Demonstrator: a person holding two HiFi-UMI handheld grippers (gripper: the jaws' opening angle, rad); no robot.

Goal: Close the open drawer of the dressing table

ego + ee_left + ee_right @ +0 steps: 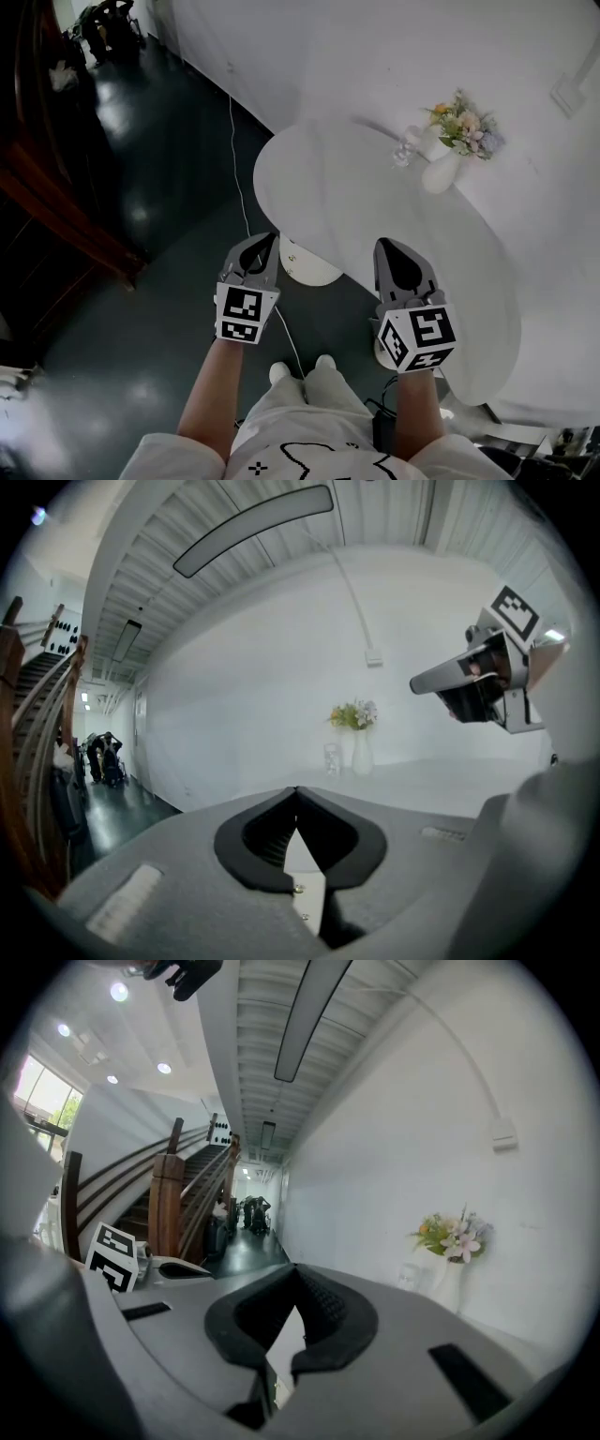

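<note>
Dark floor [141, 356] lies nearest; the left tongs [272, 238] and right tongs [389, 244] are held pressed together, empty. What is judged the open drawer [309, 267] juts from under the white bench [356, 206], just beyond the left tongs, the nearer pair.

My left gripper [266, 244] and right gripper [394, 251] look like matt grey plastic, with ribbed black pads [267, 841]. The dressing table top [328, 178] is smooth matt white. The floor [159, 169] is dark and glossy. The stair rail [58, 212] is brown wood.

Left gripper [296, 793], fingers [251, 844] together.
</note>
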